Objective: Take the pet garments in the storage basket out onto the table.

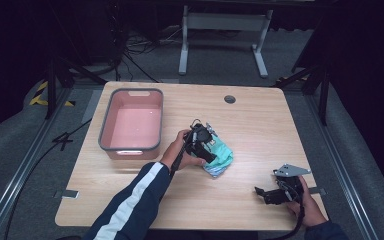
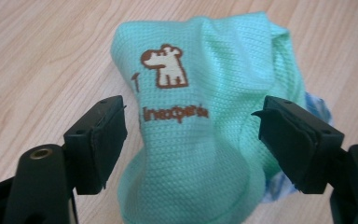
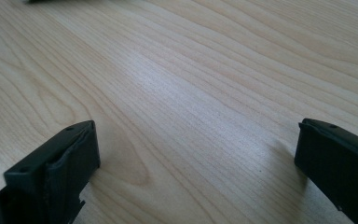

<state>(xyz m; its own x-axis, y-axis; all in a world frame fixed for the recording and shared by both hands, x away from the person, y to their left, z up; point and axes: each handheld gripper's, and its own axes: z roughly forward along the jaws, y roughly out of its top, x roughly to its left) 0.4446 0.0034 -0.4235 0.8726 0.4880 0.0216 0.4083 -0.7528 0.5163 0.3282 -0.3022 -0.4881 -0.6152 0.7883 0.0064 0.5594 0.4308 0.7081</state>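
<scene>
One green cloth (image 2: 200,116), bunched at mid-table beside the pink bin (image 1: 131,125), is straddled by the wide-spread left gripper (image 2: 191,140); the right gripper (image 3: 196,158), likewise agape, is rested well apart.

The high view looks forward and down from above the near edge of the table (image 1: 260,120), taking in its whole top and the floor beyond. The left gripper view sits close above a green cloth (image 2: 200,116), also seen mid-table from above (image 1: 222,156). The right gripper view skims low over bare wood (image 3: 205,93).
</scene>
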